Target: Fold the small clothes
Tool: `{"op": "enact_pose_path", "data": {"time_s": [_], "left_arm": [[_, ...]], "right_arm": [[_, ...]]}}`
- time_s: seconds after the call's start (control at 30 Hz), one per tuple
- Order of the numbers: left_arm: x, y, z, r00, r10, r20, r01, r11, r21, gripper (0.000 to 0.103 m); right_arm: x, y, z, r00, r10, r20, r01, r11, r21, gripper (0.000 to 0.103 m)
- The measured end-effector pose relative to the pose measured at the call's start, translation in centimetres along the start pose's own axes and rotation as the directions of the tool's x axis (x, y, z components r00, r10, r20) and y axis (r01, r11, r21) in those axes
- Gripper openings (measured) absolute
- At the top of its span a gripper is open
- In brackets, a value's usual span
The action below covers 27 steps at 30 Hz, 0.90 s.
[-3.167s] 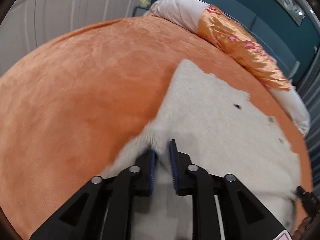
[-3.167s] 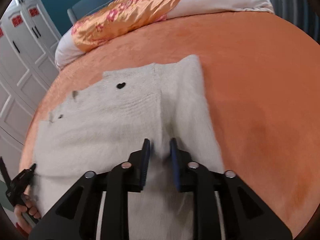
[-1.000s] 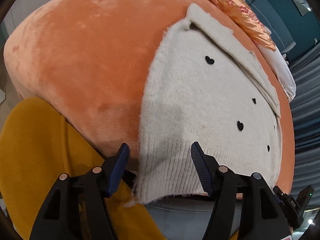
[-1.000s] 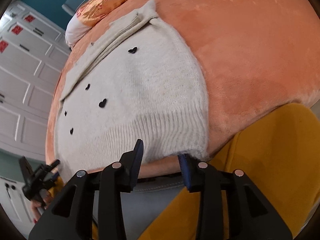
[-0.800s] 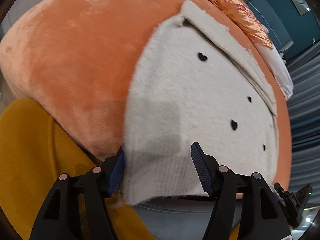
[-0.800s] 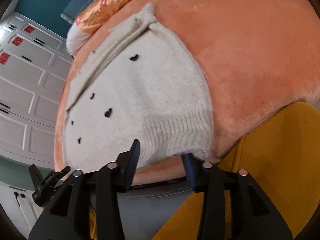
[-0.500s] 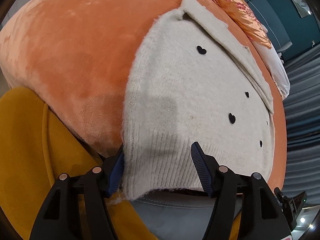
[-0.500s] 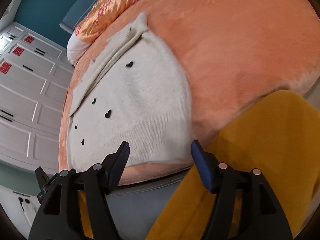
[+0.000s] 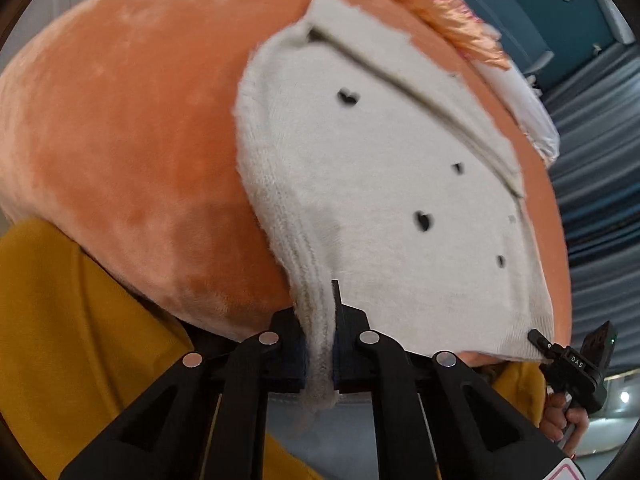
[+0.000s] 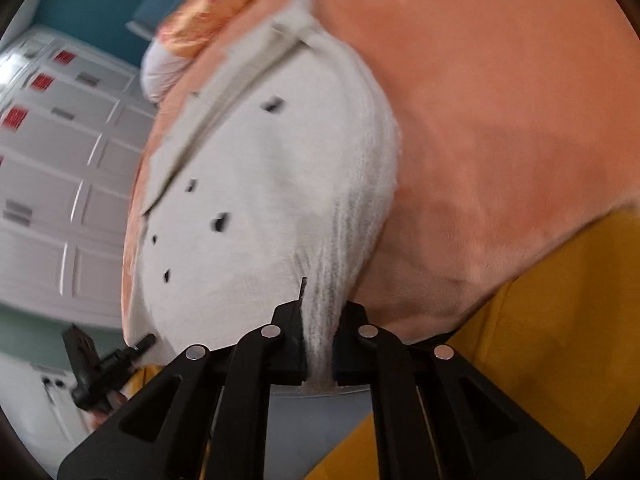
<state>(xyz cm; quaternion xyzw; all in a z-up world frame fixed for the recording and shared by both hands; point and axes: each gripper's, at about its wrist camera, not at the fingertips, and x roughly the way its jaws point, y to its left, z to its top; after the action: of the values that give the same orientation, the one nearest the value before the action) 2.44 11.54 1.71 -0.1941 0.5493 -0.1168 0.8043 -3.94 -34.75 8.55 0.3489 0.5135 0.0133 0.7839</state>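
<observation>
Left gripper (image 9: 320,344): angled downward, jaws just closed, clamped on knit hem (image 9: 316,320). Right gripper (image 10: 318,344): angled downward, jaws just closed, clamped on the hem's opposite corner.

Cream sweater (image 9: 384,200), seemingly black hearts.

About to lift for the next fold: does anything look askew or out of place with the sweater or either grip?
Nothing stands out. The left gripper and right gripper have just closed on the two near hem corners of the cream sweater, which lies flat on the orange bedspread. The ribbing bunches in each pinch, as expected.
</observation>
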Motion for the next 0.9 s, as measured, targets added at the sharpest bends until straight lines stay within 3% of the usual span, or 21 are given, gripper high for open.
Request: {"op": "enact_pose_path", "data": {"time_s": [0.13, 0.23, 0.37, 0.43, 0.5, 0.6, 0.67, 0.77, 0.83, 0.9], "left_arm": [[-4.7, -0.6, -1.1, 1.000, 0.020, -0.002, -0.020, 0.994, 0.110, 0.004], [-7.4, 0.2, -3.6, 0.995, 0.054, -0.089, -0.040, 0.988, 0.150, 0.004], [-9.7, 1.7, -8.5, 0.963, 0.104, -0.250, -0.067, 0.986, 0.154, 0.004], [-10.4, 2.2, -10.2, 0.948, 0.114, -0.299, -0.078, 0.989, 0.129, 0.004], [-11.3, 2.0, -9.8, 0.956, 0.091, -0.280, -0.071, 0.994, 0.081, 0.004], [-12.6, 0.2, -5.1, 0.994, 0.025, -0.105, -0.017, 0.997, 0.072, 0.004], [-12.9, -1.3, -0.8, 0.999, -0.026, 0.028, 0.024, 0.995, 0.092, 0.004], [-11.2, -3.7, 5.7, 0.981, -0.060, 0.183, 0.038, 0.992, 0.121, 0.004], [-9.0, -4.7, 9.6, 0.964, -0.052, 0.259, 0.021, 0.992, 0.123, 0.005], [-6.2, -5.2, 12.5, 0.958, -0.029, 0.284, 0.000, 0.995, 0.102, 0.005]], "right_arm": [[-4.9, 0.8, -1.5, 0.997, -0.083, -0.001, 0.082, 0.988, -0.133, 0.005], [-7.2, 0.3, -4.0, 0.983, -0.163, -0.084, 0.142, 0.967, -0.213, 0.005], [-8.8, 0.1, -9.4, 0.925, -0.263, -0.273, 0.166, 0.929, -0.332, 0.005], [-10.1, 0.7, -10.7, 0.912, -0.265, -0.315, 0.146, 0.924, -0.353, 0.005], [-10.9, 1.7, -10.2, 0.916, -0.259, -0.307, 0.138, 0.921, -0.364, 0.005], [-11.8, 3.2, -5.7, 0.968, -0.188, -0.168, 0.121, 0.931, -0.345, 0.005], [-12.3, 3.8, -1.1, 0.995, -0.101, -0.013, 0.093, 0.952, -0.292, 0.005], [-11.5, 4.2, 4.8, 0.981, 0.014, 0.196, 0.027, 0.979, -0.202, 0.005], [-9.1, 4.3, 8.2, 0.955, 0.060, 0.291, -0.018, 0.989, -0.146, 0.005], [-6.6, 4.3, 10.6, 0.937, 0.067, 0.344, -0.032, 0.994, -0.107, 0.005]]}}
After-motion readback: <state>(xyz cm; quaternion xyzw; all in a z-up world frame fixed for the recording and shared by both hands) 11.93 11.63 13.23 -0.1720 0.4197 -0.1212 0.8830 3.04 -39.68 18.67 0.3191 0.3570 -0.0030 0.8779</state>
